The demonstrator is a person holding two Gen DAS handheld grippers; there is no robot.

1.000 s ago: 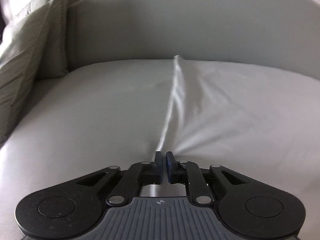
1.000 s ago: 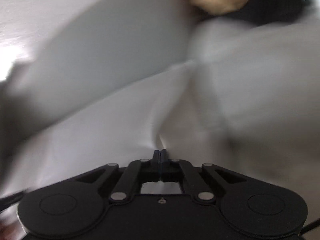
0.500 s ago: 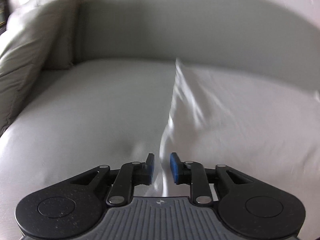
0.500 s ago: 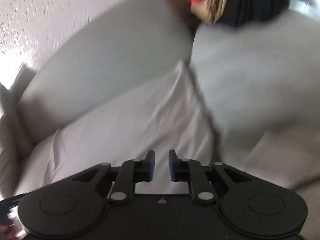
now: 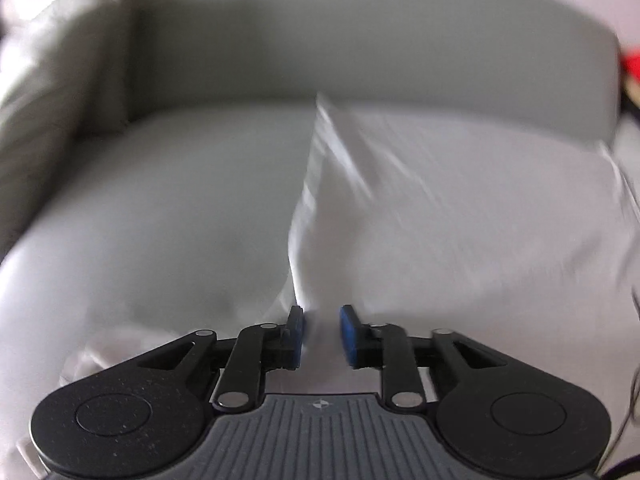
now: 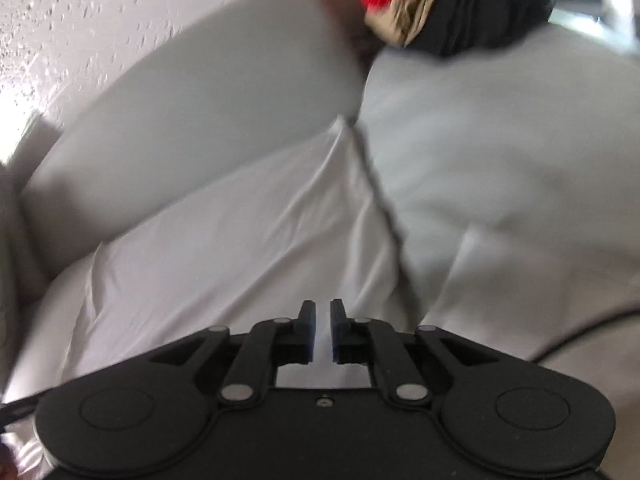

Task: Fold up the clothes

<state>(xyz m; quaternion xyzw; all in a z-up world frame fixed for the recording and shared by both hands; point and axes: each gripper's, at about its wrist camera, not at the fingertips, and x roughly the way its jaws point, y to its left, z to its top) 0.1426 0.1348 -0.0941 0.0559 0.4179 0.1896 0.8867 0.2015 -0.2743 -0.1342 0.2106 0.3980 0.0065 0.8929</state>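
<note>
While both claws hang with jaws parted and holding nothing, the white garment lies spread flat on the grey sofa seat; its left edge runs straight ahead from the left claw, its right edge ahead of the right claw; each claw sits nearest its own near corner; a heap of other clothes lies beyond.

Both views were taken low and close over the sofa seat, looking forward along the fingers toward the backrest. The white cloth was shared by both views; the right view was angled toward the clothes pile.
</note>
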